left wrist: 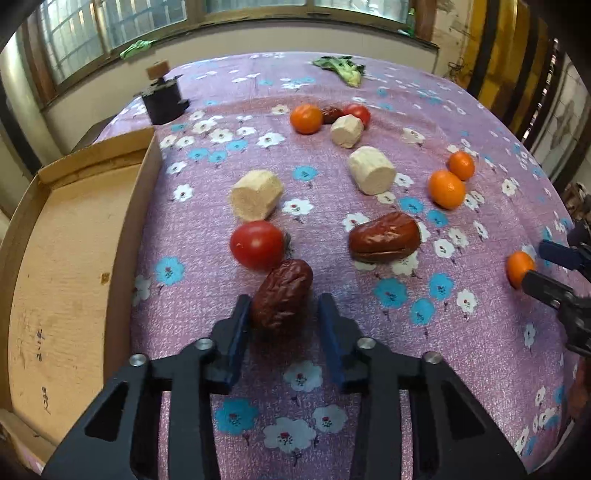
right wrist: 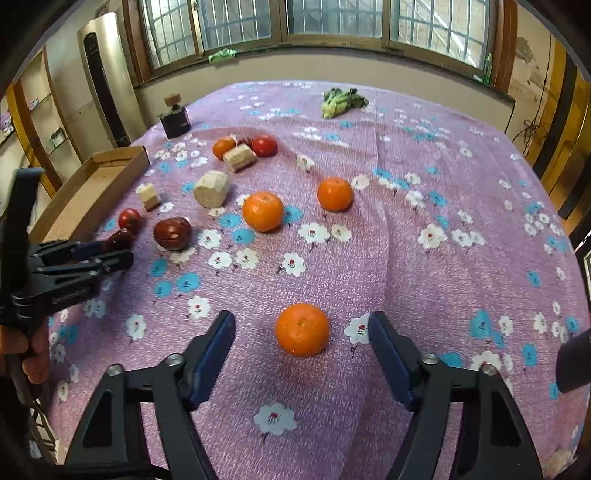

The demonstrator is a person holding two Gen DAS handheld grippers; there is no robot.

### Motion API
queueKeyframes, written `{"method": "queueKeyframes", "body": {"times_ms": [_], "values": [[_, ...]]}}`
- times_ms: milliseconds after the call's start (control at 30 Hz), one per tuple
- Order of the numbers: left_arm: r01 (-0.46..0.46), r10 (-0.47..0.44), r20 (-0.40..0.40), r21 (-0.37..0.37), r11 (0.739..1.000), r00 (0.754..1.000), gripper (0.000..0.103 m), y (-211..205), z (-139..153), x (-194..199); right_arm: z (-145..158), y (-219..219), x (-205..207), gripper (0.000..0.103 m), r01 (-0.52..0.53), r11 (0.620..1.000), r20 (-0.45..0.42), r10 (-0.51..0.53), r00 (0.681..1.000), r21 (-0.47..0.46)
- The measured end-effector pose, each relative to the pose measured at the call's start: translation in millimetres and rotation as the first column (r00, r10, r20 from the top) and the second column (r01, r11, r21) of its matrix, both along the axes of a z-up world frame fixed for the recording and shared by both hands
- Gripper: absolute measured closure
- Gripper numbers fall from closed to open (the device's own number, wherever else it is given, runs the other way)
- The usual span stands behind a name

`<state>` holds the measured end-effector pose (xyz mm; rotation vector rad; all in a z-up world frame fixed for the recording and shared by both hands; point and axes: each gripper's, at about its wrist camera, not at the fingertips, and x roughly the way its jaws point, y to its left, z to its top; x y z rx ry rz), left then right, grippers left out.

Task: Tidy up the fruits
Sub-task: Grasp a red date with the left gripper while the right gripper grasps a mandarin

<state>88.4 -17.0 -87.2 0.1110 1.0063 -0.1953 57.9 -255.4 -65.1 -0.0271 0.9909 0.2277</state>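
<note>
Our left gripper (left wrist: pixel 282 308) was closed on a date (left wrist: pixel 281 293); our right gripper (right wrist: pixel 301 343) stood open around an orange (right wrist: pixel 302 329), pads clear of it. Beyond, on the floral cloth (right wrist: pixel 443 258), we counted three more oranges, two more dates, two tomatoes and three pale chunks. One cardboard box (left wrist: pixel 62 258) sat at the left edge.

Place: lived-in home room
Evidence: purple floral cloth-covered table (right wrist: pixel 443 280), barred wood-framed windows (right wrist: pixel 236 22), tall standing air conditioner (right wrist: pixel 107 81), wall shelves (right wrist: pixel 33 122)
</note>
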Motion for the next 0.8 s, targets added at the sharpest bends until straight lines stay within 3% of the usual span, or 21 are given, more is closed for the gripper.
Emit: {"method": "queueKeyframes", "body": {"times_ms": [133,300,633,800], "values": [[0.023,-0.022,0.014,-0.014,1.000,1.000,0.079,-3,1,-3,-17,3,4,0.068,-0.008,1.000,-0.049,0.008,0.999,-0.008],[0.022,-0.021,0.012,-0.083,0.996,1.000,0.079,6,5,-11,-12,0,-7,0.069,-0.013,0.999,-0.021,0.013,1.000,0.033],[-0.017,0.022,0.038,-0.114,0.993,0.999,0.079,11,26,-35,26,11,-23,0.069,-0.050,0.995,0.041,0.046,0.998,0.082],[-0.036,0.047,0.083,-0.121,0.992,0.995,0.079,16,45,-47,36,30,-30,0.069,-0.076,0.996,0.059,0.073,0.996,0.051]]}}
